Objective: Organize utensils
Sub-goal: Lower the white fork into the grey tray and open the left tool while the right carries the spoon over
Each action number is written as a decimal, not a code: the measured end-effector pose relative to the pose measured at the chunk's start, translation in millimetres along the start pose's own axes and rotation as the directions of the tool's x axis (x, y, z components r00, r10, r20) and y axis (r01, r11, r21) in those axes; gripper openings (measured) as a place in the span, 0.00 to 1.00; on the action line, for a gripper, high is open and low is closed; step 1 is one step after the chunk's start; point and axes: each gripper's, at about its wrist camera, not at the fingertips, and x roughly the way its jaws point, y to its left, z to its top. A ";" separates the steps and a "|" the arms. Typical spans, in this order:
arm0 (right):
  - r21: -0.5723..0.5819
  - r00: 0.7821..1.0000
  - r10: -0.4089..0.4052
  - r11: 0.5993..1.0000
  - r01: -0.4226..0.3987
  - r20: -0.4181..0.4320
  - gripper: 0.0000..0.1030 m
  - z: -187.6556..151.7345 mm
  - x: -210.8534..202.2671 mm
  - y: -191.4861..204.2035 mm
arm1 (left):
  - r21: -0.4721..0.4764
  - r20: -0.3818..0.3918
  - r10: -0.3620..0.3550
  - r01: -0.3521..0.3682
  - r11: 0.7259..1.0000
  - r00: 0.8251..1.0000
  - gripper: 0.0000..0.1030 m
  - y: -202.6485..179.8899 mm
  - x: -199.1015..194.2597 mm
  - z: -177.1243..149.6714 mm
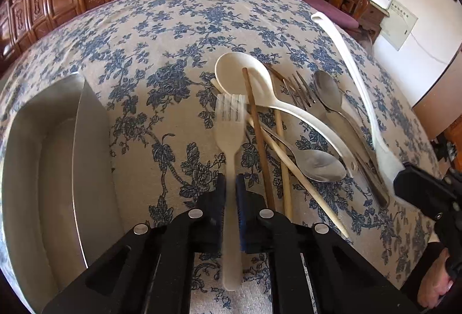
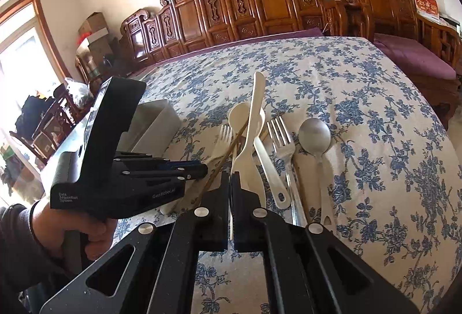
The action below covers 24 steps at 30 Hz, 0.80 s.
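Note:
My left gripper is shut on a cream plastic fork, tines forward and blurred, just above the floral cloth. A grey metal tray lies to its left. To its right lies a pile: cream spoon, chopsticks, metal spoons, metal fork. My right gripper is shut on a long cream ladle, handle pointing away. The left gripper shows beside it in the right wrist view, with the fork, metal fork and metal spoon.
The table carries a blue floral cloth. Carved wooden chairs stand along its far edge. The tray's end shows behind the left gripper. The right gripper sits at the right edge of the left wrist view.

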 end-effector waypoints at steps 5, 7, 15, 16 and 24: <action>-0.011 1.000 0.020 1.000 -0.020 -0.003 0.03 -0.7 -0.1 10.2 | -0.009 0.019 0.008 -0.008 1.000 1.000 0.06 7.5 -12.6 -5.4; -0.013 1.000 0.025 1.000 -0.025 -0.005 0.03 -0.7 0.2 14.0 | -0.008 0.036 0.011 -0.011 1.000 0.999 0.06 10.6 -23.9 -8.5; -0.045 0.999 0.038 0.998 -0.039 -0.016 0.03 0.1 -0.6 35.3 | -0.017 0.106 0.015 -0.013 1.000 0.994 0.06 31.4 -75.3 -16.9; -0.046 0.999 0.037 0.998 -0.038 -0.017 0.03 0.2 -0.5 36.8 | -0.019 0.114 0.015 -0.013 1.000 0.993 0.06 34.2 -79.5 -17.0; -0.063 0.999 0.033 0.997 -0.034 -0.027 0.03 0.7 2.6 54.7 | -0.040 0.171 0.034 -0.027 0.999 0.985 0.06 70.9 -107.3 -13.1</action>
